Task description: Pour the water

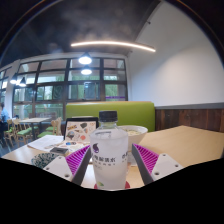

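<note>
Between level gripper (110,168) fingers, upright water bottle (109,152), clamped

A bottle (110,152) stands upright between the two fingers of the hand-held gripper (110,165), with one pad (76,161) at its left side and the other at its right; whether they press on it cannot be told. Just behind the bottle, a little to the right, a bowl (133,131) rests on the table (190,142). Left of the bottle, papers (47,143) lie flat on the table, and an upright card (79,130) stands behind them. A bench seat (110,112) runs along the far side of the table, windows (70,85) rise behind it, and a long lamp (112,45) hangs overhead.
</note>
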The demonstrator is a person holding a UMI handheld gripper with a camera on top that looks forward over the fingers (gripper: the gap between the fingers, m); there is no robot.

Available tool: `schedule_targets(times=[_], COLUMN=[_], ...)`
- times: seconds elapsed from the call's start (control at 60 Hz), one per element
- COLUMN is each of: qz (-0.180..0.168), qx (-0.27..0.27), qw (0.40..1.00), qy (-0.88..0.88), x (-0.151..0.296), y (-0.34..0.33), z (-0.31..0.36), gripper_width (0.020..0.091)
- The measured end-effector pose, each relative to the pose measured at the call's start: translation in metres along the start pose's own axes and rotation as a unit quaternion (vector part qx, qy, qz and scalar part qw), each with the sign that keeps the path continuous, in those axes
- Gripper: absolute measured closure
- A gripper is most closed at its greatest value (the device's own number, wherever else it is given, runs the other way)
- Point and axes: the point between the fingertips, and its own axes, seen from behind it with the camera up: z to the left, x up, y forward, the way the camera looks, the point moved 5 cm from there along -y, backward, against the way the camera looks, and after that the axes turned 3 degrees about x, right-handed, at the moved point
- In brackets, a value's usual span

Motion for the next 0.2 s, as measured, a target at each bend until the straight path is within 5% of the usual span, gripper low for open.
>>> schedule_targets(times=[0.2], qz=[0.001], qx=[0.001], qw=[1.000], qy=[-0.002], x=[0.009], y=[0.015], z=[-0.003], gripper_width=[0.0262])
